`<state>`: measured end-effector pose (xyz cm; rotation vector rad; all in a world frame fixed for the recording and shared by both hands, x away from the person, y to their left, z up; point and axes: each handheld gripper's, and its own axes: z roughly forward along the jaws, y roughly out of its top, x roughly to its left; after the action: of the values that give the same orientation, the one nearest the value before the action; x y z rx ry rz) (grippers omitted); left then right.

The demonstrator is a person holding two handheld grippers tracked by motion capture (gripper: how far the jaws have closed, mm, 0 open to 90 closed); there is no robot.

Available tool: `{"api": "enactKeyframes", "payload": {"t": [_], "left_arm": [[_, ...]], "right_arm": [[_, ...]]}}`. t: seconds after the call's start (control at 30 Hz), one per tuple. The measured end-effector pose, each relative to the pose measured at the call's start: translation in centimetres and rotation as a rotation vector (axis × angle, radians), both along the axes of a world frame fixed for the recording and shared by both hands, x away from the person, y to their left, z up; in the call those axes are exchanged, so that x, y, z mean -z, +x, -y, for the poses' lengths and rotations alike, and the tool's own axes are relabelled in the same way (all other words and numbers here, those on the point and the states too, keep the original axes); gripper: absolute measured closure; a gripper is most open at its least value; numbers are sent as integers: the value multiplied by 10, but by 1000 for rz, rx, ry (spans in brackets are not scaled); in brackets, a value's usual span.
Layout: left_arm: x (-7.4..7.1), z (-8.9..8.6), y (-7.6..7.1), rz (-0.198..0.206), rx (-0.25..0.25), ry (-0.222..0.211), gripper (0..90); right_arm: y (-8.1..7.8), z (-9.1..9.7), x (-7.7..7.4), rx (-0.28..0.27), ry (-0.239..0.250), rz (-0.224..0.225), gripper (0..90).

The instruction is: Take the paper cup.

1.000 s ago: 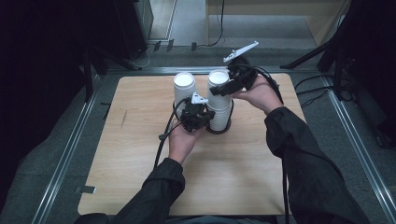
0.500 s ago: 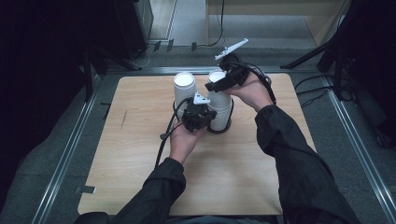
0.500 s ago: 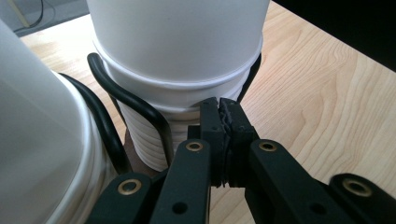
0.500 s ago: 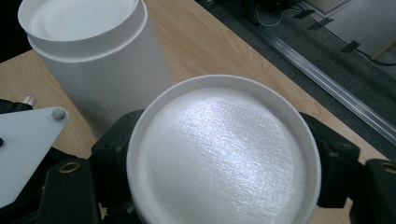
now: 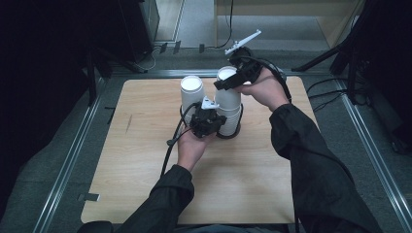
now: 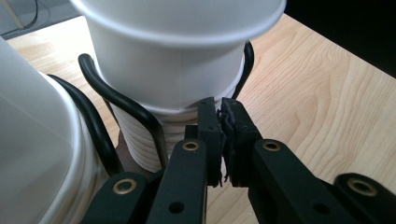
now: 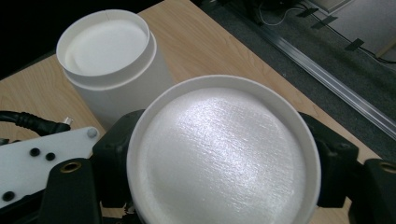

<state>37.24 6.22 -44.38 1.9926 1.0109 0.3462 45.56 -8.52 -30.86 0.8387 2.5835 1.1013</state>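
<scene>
We have the right gripper [image 5: 232, 83] clamped around the top cup [image 7: 224, 154], jaws having just closed in on its sides, so it can lift off the stack [image 5: 228, 114] near the board's [image 5: 145, 194] centre. Our left gripper [image 6: 223, 140], jaws clenched on the wire holder [image 6: 116, 100] at the stack's 7 o'clock, pins it down. A second stack [image 5: 191, 97] stands at its 10 o'clock.

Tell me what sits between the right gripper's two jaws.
An upturned white cup sits there, seen in the right gripper view. The jaws of the right gripper have just been closing and now press its sides.
</scene>
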Motion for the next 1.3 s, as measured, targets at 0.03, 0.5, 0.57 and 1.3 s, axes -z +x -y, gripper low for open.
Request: {"api": "enactKeyframes", "payload": {"t": [0.03,0.5,0.57,1.3], "left_arm": [[0,0,0,-1,0,-3,870],[1,-4,-3,-34,54,-23,807],[0,-4,-3,-41,58,-24,794],[-13,-35,-33,-93,222,-46,480]], "right_arm": [[0,0,-3,0,3,0,258],[-13,9,-51,1,44,57,259],[-17,11,-58,-1,50,56,259],[-86,48,-49,-134,16,-10,259]]}}
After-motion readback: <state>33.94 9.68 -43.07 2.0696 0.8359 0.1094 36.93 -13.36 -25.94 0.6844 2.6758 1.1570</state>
